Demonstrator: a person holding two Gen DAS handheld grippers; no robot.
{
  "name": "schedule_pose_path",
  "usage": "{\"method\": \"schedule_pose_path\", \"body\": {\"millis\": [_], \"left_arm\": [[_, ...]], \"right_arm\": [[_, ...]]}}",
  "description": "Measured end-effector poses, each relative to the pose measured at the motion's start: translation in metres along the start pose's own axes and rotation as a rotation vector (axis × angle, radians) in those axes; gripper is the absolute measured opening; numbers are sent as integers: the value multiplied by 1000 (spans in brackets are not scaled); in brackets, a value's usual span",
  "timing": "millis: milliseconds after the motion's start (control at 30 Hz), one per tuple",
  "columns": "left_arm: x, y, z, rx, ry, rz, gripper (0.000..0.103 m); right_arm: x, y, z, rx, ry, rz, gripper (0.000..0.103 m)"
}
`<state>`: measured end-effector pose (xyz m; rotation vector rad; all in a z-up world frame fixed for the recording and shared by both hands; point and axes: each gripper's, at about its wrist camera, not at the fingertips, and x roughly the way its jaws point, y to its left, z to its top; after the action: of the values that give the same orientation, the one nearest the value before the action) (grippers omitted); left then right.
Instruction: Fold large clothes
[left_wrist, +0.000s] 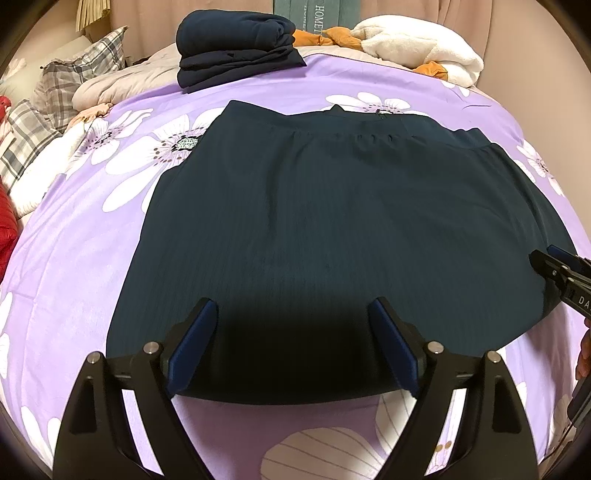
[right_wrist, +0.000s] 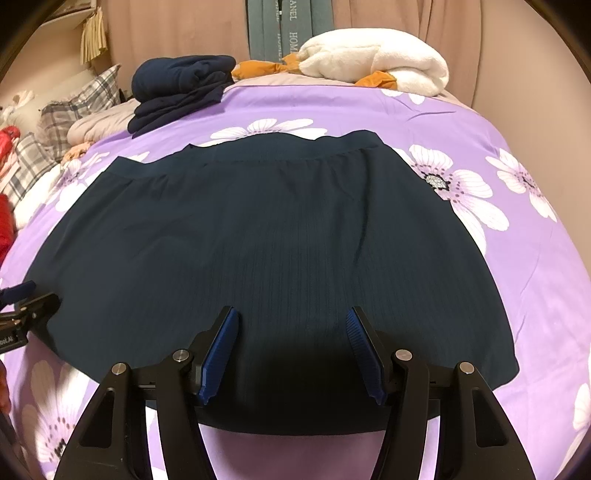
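A dark teal skirt (left_wrist: 332, 221) lies spread flat on the purple flowered bedspread (left_wrist: 74, 258), waistband at the far side and hem toward me. It also shows in the right wrist view (right_wrist: 258, 240). My left gripper (left_wrist: 293, 314) is open and empty, its blue pads over the near hem. My right gripper (right_wrist: 291, 325) is open and empty, also over the near hem. The right gripper shows at the right edge of the left wrist view (left_wrist: 554, 269). The left gripper shows at the left edge of the right wrist view (right_wrist: 26, 299).
A stack of folded dark navy clothes (left_wrist: 232, 48) sits at the far side of the bed. A white fluffy blanket (left_wrist: 417, 48) with orange fabric lies at the far right. Plaid pillows (left_wrist: 74, 74) and a red item (left_wrist: 5, 221) lie on the left.
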<state>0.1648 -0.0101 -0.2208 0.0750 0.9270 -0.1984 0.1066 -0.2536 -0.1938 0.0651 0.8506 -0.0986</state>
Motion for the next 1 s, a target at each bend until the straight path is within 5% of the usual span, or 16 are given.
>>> {"method": "schedule_pose_path", "body": {"millis": [533,833,1000], "left_arm": [[-1,5,-4,-22,4,-1,90],[-3,8,-7,-25,7,4,92],[-6,10,-11,-26,13,13,93]], "right_arm": [[-10,-16,-5,31,-4,-35,60],[-14,-70,-21,250,21,36,65],[-19,-72,-26,250,20,52,65]]}}
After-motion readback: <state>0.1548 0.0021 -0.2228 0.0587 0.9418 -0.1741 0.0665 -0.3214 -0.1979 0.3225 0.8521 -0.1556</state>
